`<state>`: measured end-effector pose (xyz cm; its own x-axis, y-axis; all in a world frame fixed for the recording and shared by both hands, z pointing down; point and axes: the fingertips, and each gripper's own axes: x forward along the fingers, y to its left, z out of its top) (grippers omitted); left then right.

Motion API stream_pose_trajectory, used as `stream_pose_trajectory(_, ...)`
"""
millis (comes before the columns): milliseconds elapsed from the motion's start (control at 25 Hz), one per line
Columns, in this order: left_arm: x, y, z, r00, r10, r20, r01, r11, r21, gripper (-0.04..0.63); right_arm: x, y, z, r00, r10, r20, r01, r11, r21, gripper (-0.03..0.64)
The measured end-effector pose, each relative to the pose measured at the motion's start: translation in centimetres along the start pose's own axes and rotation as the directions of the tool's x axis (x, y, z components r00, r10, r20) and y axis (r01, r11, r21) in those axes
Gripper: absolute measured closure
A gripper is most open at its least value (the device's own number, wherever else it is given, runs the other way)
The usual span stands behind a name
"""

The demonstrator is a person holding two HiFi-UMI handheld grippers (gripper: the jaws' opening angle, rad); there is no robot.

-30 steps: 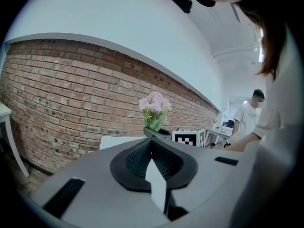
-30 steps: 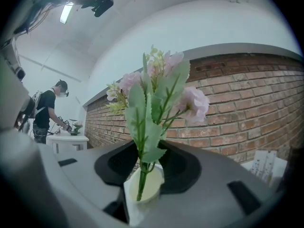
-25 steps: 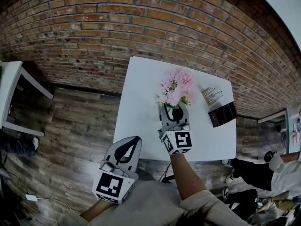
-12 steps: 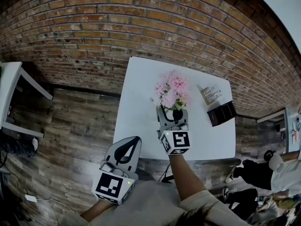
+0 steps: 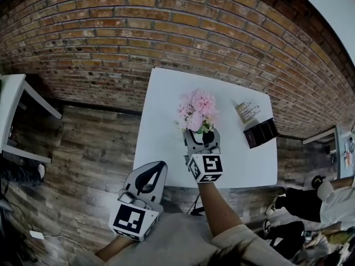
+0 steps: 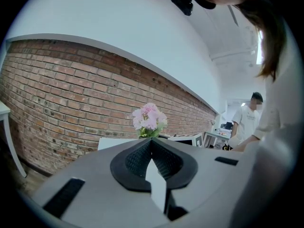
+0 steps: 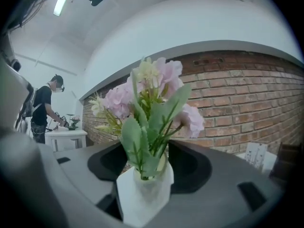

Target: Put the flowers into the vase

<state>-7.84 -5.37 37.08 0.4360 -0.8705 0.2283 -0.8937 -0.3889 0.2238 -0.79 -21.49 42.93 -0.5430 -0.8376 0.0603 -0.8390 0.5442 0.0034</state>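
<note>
A bunch of pink flowers (image 5: 197, 108) with green leaves stands in a small white vase (image 7: 142, 194) on the white table (image 5: 166, 115). My right gripper (image 5: 201, 134) reaches level at the vase from the near side. Its jaws have just been opening and now stand wide, with the vase between them (image 7: 149, 160) and the pads off it. In the head view the vase is hidden under the blooms and the gripper. My left gripper (image 5: 148, 177) hangs shut off the table's near left corner. It holds nothing, and the flowers (image 6: 148, 118) show beyond its tips (image 6: 151, 144).
A dark box (image 5: 262, 133) and a small white printed pack (image 5: 250, 112) lie at the table's right side. A brick wall runs behind it. Another white table (image 5: 11, 110) stands at far left. People (image 5: 310, 201) stand at right, over a wooden floor.
The flower bunch has shifted a little left and toward me and stands straighter. The right gripper's jaws have spread apart around the vase. The left gripper has stayed put.
</note>
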Motion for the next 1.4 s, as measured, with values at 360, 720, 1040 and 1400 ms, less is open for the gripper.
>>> stream_pose_trajectory(360, -0.1, -0.2, -0.1, 1.0, 0.002, -0.02, -0.002, 1.0, -0.003, 0.588, -0.1, 0.1, -2.2, 0.997, 0.004, -0.08, -0.003, 1.0, 0.011, 0.344)
stream_pose_trajectory(720, -0.4, -0.5, -0.2, 1.0, -0.006, -0.004, 0.006, 1.0, -0.001, 0.588, -0.4, 0.4, -3.9, 0.987, 0.011, -0.157, -0.01, 1.0, 0.006, 0.318)
stream_pose_trajectory(1040, -0.2, -0.7, 0.2, 0.999, -0.011, 0.053, 0.011, 1.0, 0.004, 0.588, -1.2, 0.5, -4.9, 0.983, 0.013, -0.184, -0.01, 1.0, 0.017, 0.302)
stream_pose_trajectory(1400, 0.0, -1.2, -0.1, 1.0, -0.025, 0.005, 0.025, 1.0, 0.007, 0.588, -2.7, 0.7, -5.7, 0.979, -0.001, -0.204, 0.005, 1.0, 0.017, 0.302)
